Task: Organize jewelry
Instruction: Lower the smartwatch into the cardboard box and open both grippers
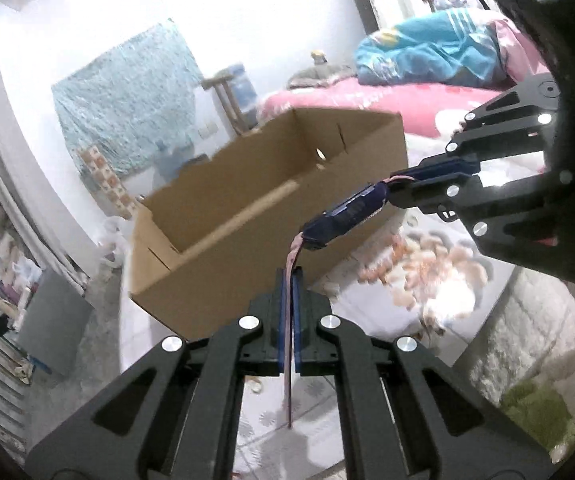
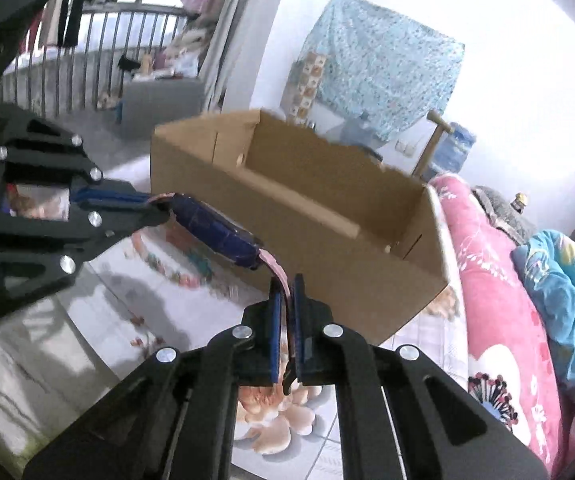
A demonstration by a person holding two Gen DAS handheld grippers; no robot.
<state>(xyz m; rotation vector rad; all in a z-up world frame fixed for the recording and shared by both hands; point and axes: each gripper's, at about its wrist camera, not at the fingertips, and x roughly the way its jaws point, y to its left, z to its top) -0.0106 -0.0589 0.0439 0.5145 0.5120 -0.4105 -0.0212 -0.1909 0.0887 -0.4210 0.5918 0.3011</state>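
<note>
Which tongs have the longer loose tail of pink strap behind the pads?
The left tongs: the pink strap passes through them and trails a long tail toward the camera. The right tongs pinch the other end, leaving a shorter stub.

Both wrist cams look down-fwd along own fingers, close; shared: cardboard box (image 1: 271, 200) (image 2: 307, 208), opposite sides.

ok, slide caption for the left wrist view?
Both grippers, left and right, clamp a pink strap with dark blue wrapped middle before an open cardboard box.
</note>
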